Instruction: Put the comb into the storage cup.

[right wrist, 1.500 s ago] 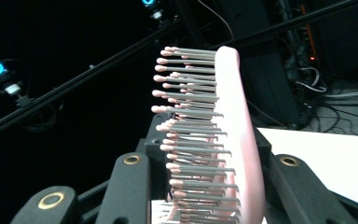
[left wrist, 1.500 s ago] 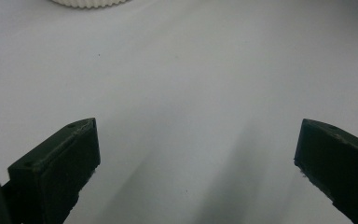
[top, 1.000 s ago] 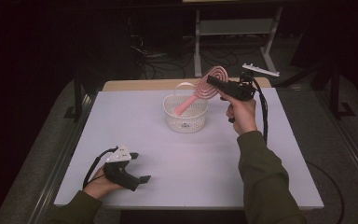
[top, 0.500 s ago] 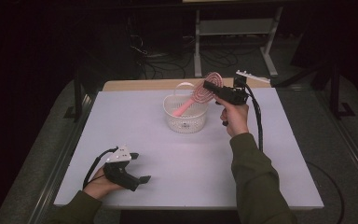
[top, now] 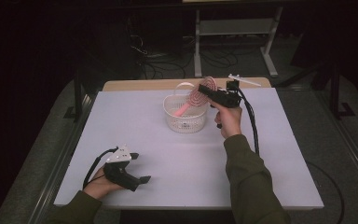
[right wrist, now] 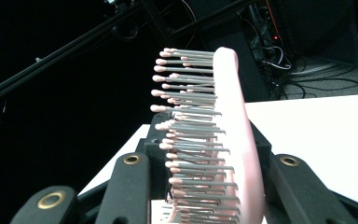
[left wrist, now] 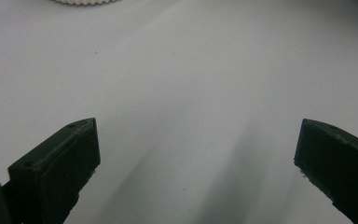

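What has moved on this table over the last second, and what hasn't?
The right tongs, clamped on the pink hairbrush, have come down and a little to the left, lowering the brush handle-first into the white basket. Nothing was let go or newly picked up. The left tongs stayed resting open near the front left of the table, and the basket kept its place.

Left gripper (left wrist: pixel 191 186) hovering low over the white worktop (left wrist: pixel 182 93), jaws spread wide, nothing between them. One black jaw comes up at bottom left, the other at bottom right; both inner faces bare. Soft shadows run across the worktop between the jaws. A sliver of the white basket (left wrist: pixel 81 2), ribbed rim, pokes in at the top edge, left of centre, well apart from the jaws.
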A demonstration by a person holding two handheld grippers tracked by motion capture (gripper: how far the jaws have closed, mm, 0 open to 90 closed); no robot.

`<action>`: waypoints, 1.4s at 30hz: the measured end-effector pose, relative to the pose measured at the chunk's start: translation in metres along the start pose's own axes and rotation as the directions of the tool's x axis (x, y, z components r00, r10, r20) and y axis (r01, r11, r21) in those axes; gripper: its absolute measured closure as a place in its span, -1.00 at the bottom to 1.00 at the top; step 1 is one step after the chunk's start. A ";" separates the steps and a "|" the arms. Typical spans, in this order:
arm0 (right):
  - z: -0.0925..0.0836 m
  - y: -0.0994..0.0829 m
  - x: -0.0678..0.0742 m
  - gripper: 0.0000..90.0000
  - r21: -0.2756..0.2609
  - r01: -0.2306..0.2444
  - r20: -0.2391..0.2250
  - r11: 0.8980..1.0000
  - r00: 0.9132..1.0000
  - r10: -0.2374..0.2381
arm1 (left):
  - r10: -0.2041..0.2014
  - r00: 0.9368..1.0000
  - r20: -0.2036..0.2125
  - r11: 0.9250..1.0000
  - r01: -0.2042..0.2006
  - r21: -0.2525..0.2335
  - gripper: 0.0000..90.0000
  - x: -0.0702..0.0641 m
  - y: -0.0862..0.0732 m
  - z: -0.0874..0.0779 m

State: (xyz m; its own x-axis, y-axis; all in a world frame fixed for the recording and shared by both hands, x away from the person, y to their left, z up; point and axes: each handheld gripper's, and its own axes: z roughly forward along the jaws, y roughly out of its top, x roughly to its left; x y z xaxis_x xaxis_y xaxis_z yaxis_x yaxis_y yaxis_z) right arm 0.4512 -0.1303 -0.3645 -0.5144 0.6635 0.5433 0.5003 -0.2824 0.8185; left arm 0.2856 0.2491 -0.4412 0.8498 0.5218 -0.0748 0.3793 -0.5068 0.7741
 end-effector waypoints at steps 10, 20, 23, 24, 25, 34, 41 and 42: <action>0.009 -0.010 0.003 0.40 0.021 0.009 0.011 1.000 1.000 -0.010 | 0.000 1.000 0.001 1.000 0.000 -0.002 -1.00 0.000 0.000 0.000; 0.014 -0.014 0.001 0.40 0.038 0.016 0.025 0.999 1.000 -0.017 | 0.002 1.000 0.003 1.000 -0.002 -0.001 -1.00 0.000 0.000 0.000; 0.014 -0.014 0.000 0.40 0.042 0.012 0.024 0.999 1.000 -0.013 | 0.003 1.000 0.004 1.000 -0.003 0.000 -1.00 0.000 0.000 0.000; 0.014 -0.014 0.000 0.39 0.043 0.012 0.025 0.999 1.000 -0.013 | 0.003 1.000 0.003 1.000 -0.003 -0.001 -1.00 0.000 0.000 0.001; 0.014 -0.014 -0.001 0.39 0.045 0.011 0.025 0.999 1.000 -0.013 | 0.003 1.000 0.003 1.000 -0.003 0.000 -1.00 0.000 0.000 0.001; 0.012 -0.014 -0.006 0.36 0.062 0.014 0.048 0.998 0.999 -0.017 | 0.004 1.000 0.005 1.000 -0.004 -0.001 -1.00 -0.001 0.000 0.001; 0.010 -0.017 -0.010 0.30 0.068 0.021 0.069 0.997 0.997 -0.026 | 0.006 1.000 0.006 1.000 -0.006 0.001 -1.00 0.000 0.000 0.002; 0.010 -0.016 -0.010 0.29 0.068 0.022 0.069 0.997 0.997 -0.027 | 0.005 1.000 0.006 1.000 -0.005 0.002 -1.00 0.000 0.000 0.002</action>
State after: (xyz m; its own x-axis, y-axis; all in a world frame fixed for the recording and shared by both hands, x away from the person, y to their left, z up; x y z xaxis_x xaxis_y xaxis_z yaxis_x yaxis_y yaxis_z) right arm 0.4551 -0.1256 -0.3853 -0.4782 0.7171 0.5071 0.5349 -0.2201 0.8157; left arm 0.2859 0.2477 -0.4424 0.8541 0.5148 -0.0745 0.3753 -0.5109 0.7734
